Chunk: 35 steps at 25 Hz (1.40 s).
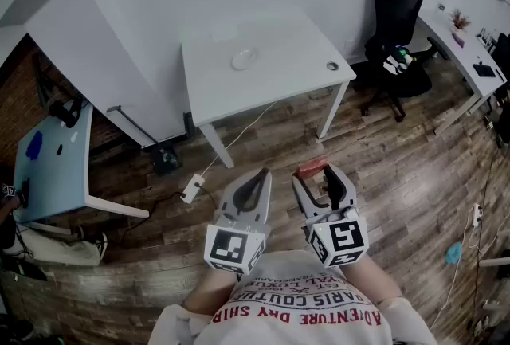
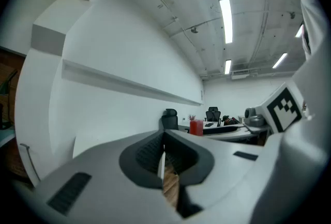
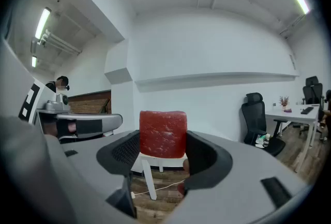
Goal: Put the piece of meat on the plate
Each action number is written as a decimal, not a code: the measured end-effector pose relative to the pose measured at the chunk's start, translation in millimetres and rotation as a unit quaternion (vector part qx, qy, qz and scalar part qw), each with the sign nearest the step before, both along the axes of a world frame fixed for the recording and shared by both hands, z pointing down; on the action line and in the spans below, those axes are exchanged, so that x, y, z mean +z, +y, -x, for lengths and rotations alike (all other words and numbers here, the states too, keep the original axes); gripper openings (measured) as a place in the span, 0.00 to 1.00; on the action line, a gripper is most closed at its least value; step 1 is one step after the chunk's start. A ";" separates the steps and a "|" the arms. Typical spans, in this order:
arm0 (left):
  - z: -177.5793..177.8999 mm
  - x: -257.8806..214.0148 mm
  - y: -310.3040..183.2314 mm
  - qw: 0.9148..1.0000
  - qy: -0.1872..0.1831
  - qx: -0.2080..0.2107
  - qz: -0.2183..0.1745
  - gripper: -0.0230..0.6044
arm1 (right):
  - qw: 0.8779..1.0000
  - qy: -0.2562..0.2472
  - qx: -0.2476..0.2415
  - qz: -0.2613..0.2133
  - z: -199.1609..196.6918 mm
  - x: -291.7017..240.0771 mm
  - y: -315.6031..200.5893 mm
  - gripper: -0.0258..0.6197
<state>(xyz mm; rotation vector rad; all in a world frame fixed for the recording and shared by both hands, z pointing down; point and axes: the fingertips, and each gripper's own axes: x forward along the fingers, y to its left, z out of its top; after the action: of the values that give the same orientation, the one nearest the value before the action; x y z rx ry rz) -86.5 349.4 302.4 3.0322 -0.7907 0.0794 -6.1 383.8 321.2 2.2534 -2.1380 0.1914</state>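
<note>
- Holding both tools close in front of the chest, the person is standing on the wooden floor [image 1: 382,168], well apart from the worktop. The carry looks to be only at its start.
- The right gripper [image 1: 319,174] is pointing about level. Its jaws are standing wide because the piece of meat [image 3: 163,134] is filling the space between them. The red block is sitting upright between the two pads, pressed on both sides, with its top rising above the jaw tips. A level hold like this is probably stopping the block from sliding out.
- The left gripper [image 2: 164,154] is hanging just beside the right one, also level. Its jaws are drawn together to a thin slit and are gripping nothing, so it seems to be idling out of the way.
- A white power strip [image 1: 192,189] is lying on the floor between the person and the table, with its cable running toward the table.
- Farther ahead, the white worktop [image 1: 271,88] is carrying the plate [image 1: 244,58], which is lying near its middle and looking empty. A small round object [image 1: 332,65] is sitting near the right corner.
- Beyond that, a black office chair [image 1: 398,25] is standing by the wall.
- The meat is hanging in the air, well apart from the plate, so the approach and the lowering are not yet done.
</note>
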 end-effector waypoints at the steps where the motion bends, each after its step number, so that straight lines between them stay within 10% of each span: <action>1: -3.1 0.9 1.3 1.000 0.000 -0.001 0.000 0.05 | 1.000 0.000 -0.001 0.001 -3.5 1.2 1.4 0.47; 19: -31.9 28.2 -2.7 0.999 -0.009 -0.037 0.023 0.05 | 0.998 -0.023 -0.055 0.023 -40.1 27.2 0.0 0.47; 35: -28.2 9.7 -198.5 1.000 0.018 -0.004 0.016 0.05 | 0.999 -0.027 -0.040 0.025 -28.5 12.1 -183.8 0.47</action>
<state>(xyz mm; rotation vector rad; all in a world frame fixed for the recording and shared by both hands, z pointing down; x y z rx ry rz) -58.3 150.9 312.0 2.9920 -0.7923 0.0374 22.4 200.0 333.3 2.1556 -2.2197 0.3026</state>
